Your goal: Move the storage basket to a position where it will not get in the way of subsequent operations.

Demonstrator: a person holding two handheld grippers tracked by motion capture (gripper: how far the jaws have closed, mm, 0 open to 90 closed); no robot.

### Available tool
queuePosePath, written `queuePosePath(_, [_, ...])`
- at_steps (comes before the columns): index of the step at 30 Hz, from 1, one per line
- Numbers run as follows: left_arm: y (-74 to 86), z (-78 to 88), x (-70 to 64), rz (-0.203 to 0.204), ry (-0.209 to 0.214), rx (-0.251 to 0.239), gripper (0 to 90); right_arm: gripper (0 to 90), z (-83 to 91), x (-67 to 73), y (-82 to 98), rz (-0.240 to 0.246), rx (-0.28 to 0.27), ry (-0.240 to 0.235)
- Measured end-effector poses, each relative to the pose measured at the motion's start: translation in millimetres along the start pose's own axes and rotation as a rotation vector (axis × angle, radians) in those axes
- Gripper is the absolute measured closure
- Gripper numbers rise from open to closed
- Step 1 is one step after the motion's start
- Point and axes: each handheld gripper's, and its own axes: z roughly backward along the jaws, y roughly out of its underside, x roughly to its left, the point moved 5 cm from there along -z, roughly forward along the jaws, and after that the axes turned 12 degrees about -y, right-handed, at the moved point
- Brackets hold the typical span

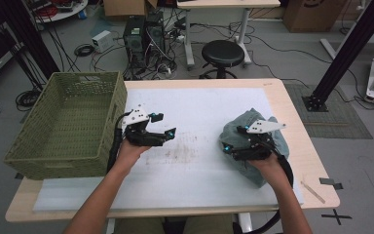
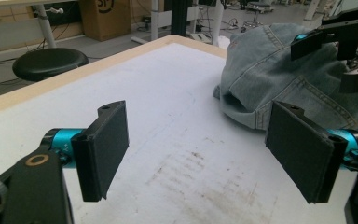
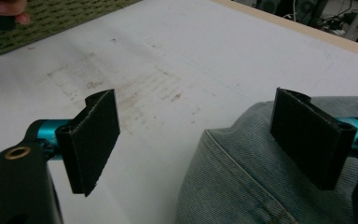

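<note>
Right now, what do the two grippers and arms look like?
Both the left gripper and right gripper are black, each with two flat rectangular jaws on turquoise joints, a grey three-cornered plate on top and a black cable trailing back. The forearms are bare, no sleeves.

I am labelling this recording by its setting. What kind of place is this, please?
Probably a robotics lab or workshop, not a home. Computer towers with tangled cables stand on the floor, black metal frame beams rise beside the table, and cardboard boxes sit at the back.
</note>
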Motion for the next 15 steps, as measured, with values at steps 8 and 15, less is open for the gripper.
queuePosePath(8, [10.2, 4.6, 2.8, 0.03, -0.002, 0.004, 21.3, 16.3, 3.1, -6.3, 3.0, -0.015, -0.002, 0.006])
queuePosePath(15, [13.4, 10.8, 6.1, 0.042, -0.02, 0.025, 21.5, 16.3, 1.4, -9.3, 4.0, -0.014, 0.007, -0.003])
